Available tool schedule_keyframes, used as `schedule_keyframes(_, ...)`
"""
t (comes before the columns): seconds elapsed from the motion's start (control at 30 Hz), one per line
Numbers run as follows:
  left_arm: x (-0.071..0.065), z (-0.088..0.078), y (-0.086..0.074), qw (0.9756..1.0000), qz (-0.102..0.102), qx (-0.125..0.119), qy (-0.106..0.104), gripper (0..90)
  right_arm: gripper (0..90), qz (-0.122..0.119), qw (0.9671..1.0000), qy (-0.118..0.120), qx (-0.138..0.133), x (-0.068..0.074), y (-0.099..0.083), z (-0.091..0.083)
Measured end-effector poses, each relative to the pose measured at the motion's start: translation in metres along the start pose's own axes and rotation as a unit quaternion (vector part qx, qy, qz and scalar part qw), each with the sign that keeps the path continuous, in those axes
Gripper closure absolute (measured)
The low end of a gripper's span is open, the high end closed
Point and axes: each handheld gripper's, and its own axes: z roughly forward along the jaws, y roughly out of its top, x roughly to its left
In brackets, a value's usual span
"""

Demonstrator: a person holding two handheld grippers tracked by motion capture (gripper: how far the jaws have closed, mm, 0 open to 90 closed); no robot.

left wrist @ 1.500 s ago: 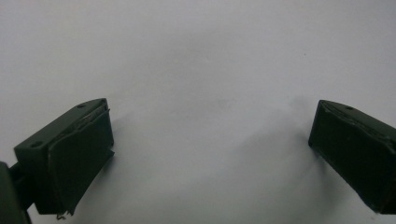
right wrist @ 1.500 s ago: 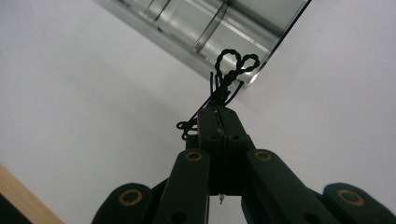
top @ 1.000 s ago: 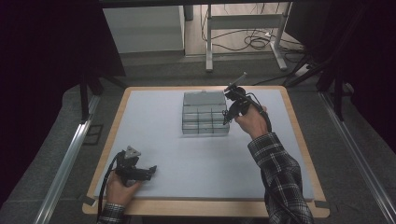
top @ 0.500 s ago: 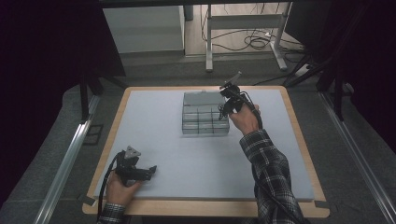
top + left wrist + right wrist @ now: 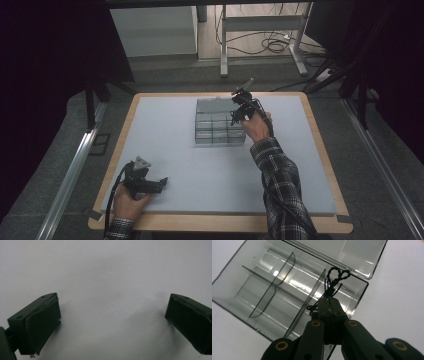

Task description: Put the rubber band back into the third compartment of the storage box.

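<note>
Twisted black wire [image 5: 335, 280] pinched in right gripper [image 5: 329, 301] over clear compartment box [image 5: 262, 290].

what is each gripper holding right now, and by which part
The right gripper is shut on a twisted black wire, pinched at its lower end, above the clear box. The left gripper is open, holding nothing.

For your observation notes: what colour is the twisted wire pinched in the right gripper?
Black; the twisted wire shows best in the right gripper view, above the clear box.
</note>
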Motion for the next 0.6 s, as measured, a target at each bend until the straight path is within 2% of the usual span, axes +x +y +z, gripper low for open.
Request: schedule_keyframes(0.6,0.000,0.000,0.000,1.0000,-0.001,0.000,0.000,0.0,88.5,0.000,0.9999,-0.013,0.001,-0.007,-0.004,0.033)
